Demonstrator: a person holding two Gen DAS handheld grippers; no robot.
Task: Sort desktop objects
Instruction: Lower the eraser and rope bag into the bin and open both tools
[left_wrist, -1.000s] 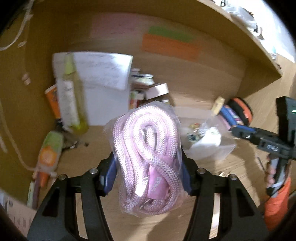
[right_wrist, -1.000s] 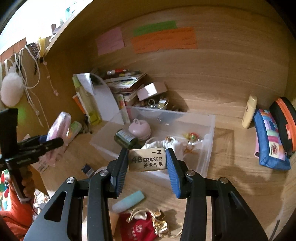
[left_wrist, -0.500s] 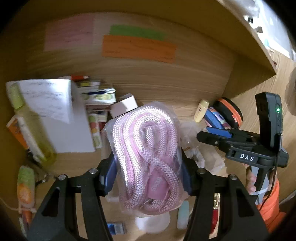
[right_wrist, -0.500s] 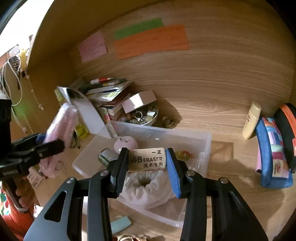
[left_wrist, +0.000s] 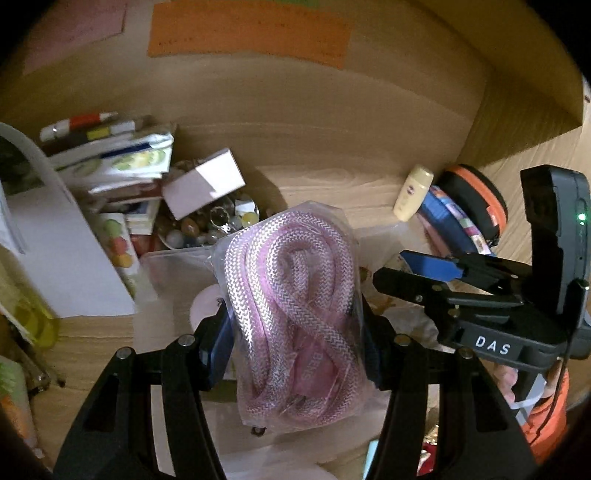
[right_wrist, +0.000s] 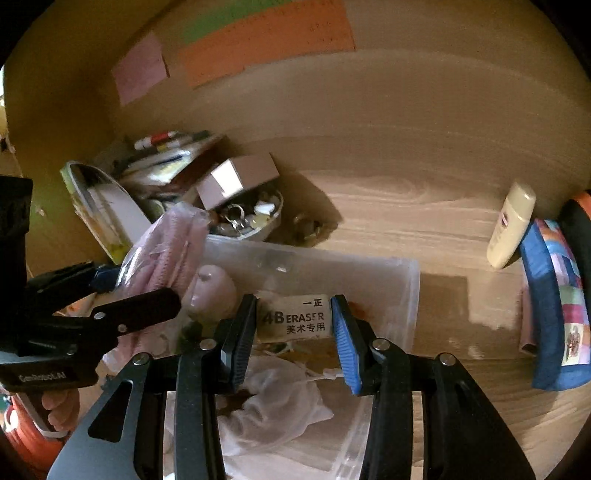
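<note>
We are holding two things at once, one in each gripper, and both are hanging over the clear plastic bin (right_wrist: 408, 288) on the wooden desk (right_wrist: 424, 221).

Our left gripper (left_wrist: 295, 332) is squeezing the bagged pink rope (left_wrist: 291, 295) from both sides, with its fingers set about halfway apart. We are guessing the rope is light and squishy. The thin plastic bag around it looks slippery, so we are thinking the best place to hold it is around the fat middle of the coil, where the pads are pressing now. A loose corner of the bag would probably slide out.

Our right gripper (right_wrist: 293, 334) is pinching the eraser (right_wrist: 293, 319) by its two short ends, with its fingers fairly close together. We are guessing the eraser is small, light and firm, a little rubbery, so it should not slip much. The flat ends look like good places to hold.

The rope is looking pale pink with a shiny woven pattern, looped round and round inside a see-through bag. The eraser is looking like a little tan block with black printing that reads "4B ERASER" and some Chinese letters under it.

Down in the bin we are seeing a white cloth (right_wrist: 280, 398) and a small pink round thing (right_wrist: 216, 286).
</note>
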